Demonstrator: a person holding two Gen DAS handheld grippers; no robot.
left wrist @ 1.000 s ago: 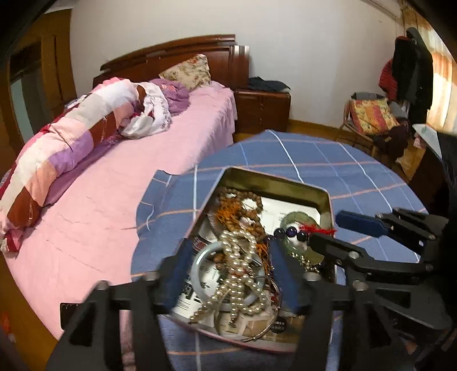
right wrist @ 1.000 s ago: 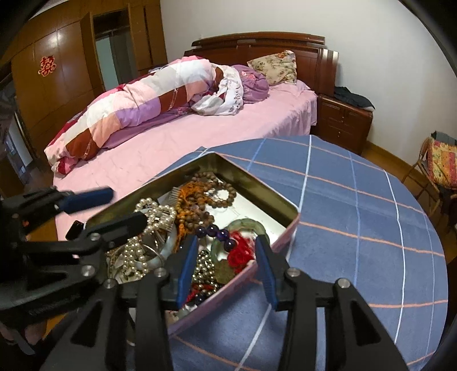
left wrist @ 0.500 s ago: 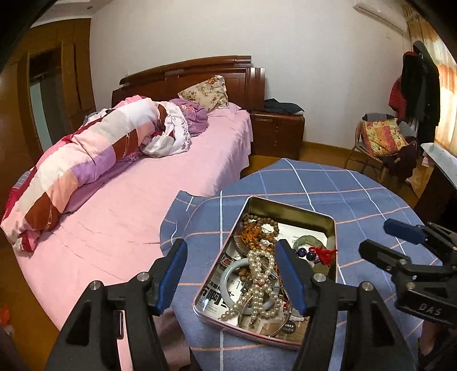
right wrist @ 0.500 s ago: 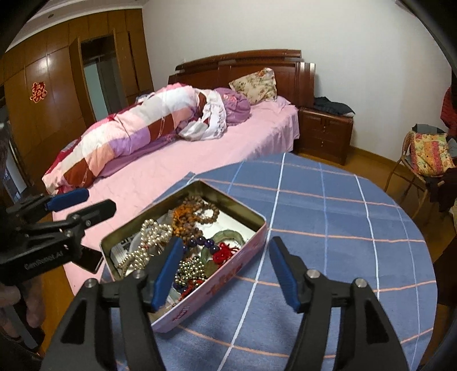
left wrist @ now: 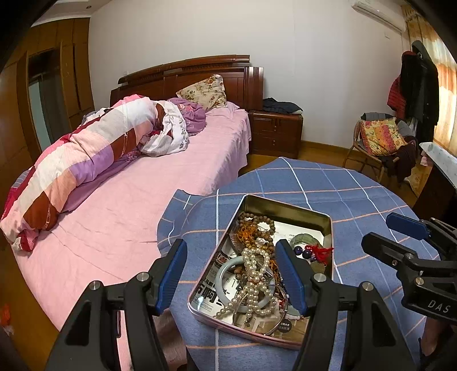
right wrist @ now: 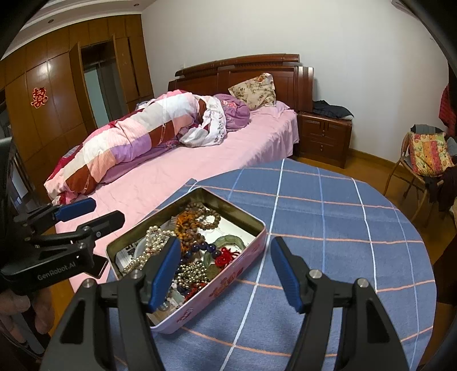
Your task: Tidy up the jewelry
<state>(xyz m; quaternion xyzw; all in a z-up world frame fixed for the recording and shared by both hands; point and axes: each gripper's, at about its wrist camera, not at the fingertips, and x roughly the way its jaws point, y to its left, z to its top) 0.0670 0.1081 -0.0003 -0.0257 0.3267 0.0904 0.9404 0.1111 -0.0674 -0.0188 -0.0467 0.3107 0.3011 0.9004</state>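
Both tongs, the left tongs (left wrist: 231,271) and right tongs (right wrist: 225,269), are held apart and empty above the jewelry tin (right wrist: 251,228), which is set on the blue checked table (right wrist: 328,228) beside the bed (right wrist: 200,168)

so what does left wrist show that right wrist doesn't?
Only left wrist: the air conditioner high on the wall, the dark coats hanging by the curtain, and the white bangle under the pearls.

Only right wrist: the red paper cutout on the wardrobe, and the tin's pink printed side.

Both: the open tin on the blue checked cloth, wooden beads, bed, nightstand, chair, and both grippers open, holding nothing.
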